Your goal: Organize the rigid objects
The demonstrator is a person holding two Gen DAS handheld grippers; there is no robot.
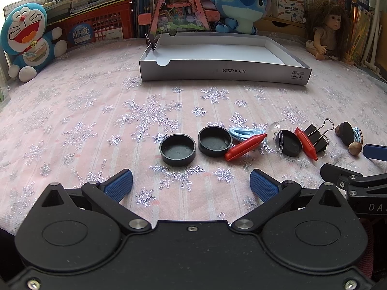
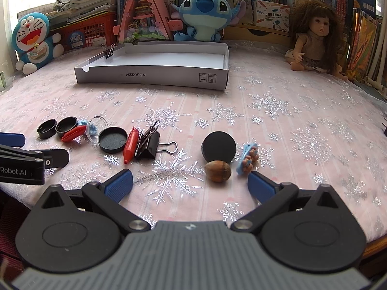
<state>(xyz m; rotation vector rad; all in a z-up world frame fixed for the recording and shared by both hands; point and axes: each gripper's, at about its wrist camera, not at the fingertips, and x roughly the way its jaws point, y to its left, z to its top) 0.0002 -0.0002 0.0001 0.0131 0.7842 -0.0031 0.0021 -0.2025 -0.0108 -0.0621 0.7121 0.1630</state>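
Note:
A row of small items lies on the pink snowflake cloth. Two black caps (image 1: 177, 149) (image 1: 214, 141) sit just ahead of my open left gripper (image 1: 191, 186). Right of them lie a red crayon-shaped piece (image 1: 245, 146), a clear dome (image 1: 277, 136), a third black cap (image 2: 112, 139), a second red piece (image 2: 130, 147) and black binder clips (image 2: 148, 145). My open right gripper (image 2: 191, 184) hangs over the cloth, with a brown nut (image 2: 217, 171), a black disc (image 2: 219, 147) and a small blue toy (image 2: 246, 159) near its right finger. Both grippers hold nothing.
A shallow white box (image 1: 225, 71) stands farther back, with one binder clip (image 2: 108, 52) clipped on its left wall. Behind it are a Doraemon plush (image 1: 26, 41), a Stitch plush (image 2: 203, 15), a doll (image 2: 314, 41), a red crate and shelves of books.

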